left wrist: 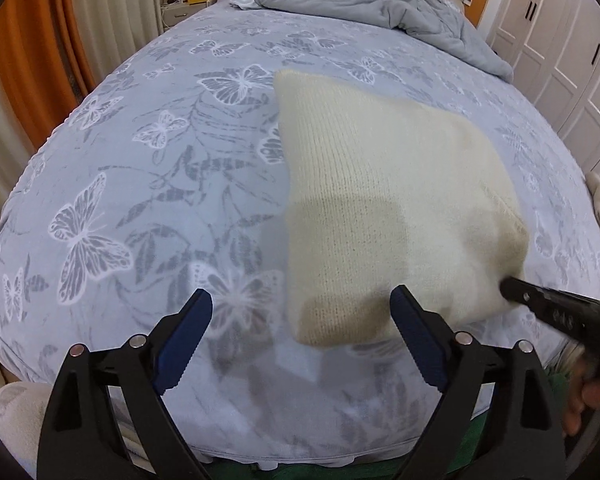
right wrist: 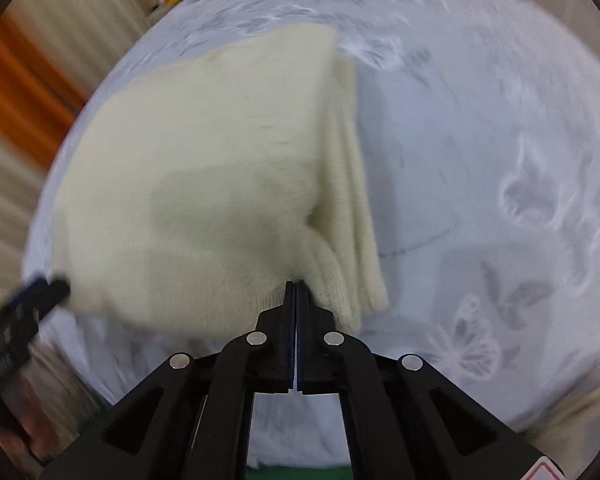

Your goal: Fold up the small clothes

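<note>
Cream knit garment (left wrist: 384,200) lies folded on the butterfly-print bed (left wrist: 148,184), near its front edge. Right tool (right wrist: 296,286) pinches the garment's near corner, layered edges beside it. Left tool (left wrist: 302,308) gapes wide, empty, over bare bedspread to the garment's left.

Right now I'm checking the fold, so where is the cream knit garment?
The cream knit garment lies right of centre on the butterfly-print bedspread, its near right corner pinched in the right gripper; the open left gripper hovers at its near left edge.
</note>
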`<state>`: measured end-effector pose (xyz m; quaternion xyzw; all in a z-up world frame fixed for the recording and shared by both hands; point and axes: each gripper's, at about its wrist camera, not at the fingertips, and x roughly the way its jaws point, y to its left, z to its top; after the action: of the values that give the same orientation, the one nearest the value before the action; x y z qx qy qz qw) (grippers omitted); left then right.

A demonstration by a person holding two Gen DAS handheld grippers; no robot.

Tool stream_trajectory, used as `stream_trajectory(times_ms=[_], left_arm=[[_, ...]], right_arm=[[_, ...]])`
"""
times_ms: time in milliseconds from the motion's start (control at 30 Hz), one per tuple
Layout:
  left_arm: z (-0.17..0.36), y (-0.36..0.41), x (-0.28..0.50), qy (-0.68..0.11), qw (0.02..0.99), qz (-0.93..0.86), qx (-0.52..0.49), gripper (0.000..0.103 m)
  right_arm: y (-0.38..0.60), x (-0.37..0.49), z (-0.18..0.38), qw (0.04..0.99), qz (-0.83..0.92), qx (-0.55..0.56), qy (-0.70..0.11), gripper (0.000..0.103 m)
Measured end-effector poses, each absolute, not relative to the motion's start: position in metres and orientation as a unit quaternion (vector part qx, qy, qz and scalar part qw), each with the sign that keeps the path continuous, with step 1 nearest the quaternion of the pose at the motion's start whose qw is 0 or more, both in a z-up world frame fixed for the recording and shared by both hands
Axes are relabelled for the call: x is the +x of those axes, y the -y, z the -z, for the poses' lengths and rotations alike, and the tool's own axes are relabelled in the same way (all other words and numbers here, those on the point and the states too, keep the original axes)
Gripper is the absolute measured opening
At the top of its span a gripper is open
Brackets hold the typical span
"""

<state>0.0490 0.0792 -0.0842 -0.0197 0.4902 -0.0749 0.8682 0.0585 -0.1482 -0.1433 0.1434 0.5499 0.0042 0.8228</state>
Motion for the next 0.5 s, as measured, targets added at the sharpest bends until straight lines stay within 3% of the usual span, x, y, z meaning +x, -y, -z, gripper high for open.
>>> stream_trajectory(times_ms=[167, 267, 500], left_arm=[[0.085, -0.076, 0.043, -0.493, 0.867, 0.069, -0.009, 0.088], [0.083, -0.077, 0.038, -0.494, 0.867, 0.061, -0.017, 0.088], [0.076, -0.063, 0.013, -0.467, 0.883, 0.038, -0.015, 0.088]], right_arm=[[0.134, 0.049, 0.123, 0.833, 0.006, 0.105, -0.543, 0.0], [0.129, 0.029, 0.107, 0.844, 0.009, 0.093, -0.529, 0.006], [0.121, -0.004, 0.103, 0.852, 0.028, 0.049, -0.521, 0.01]])
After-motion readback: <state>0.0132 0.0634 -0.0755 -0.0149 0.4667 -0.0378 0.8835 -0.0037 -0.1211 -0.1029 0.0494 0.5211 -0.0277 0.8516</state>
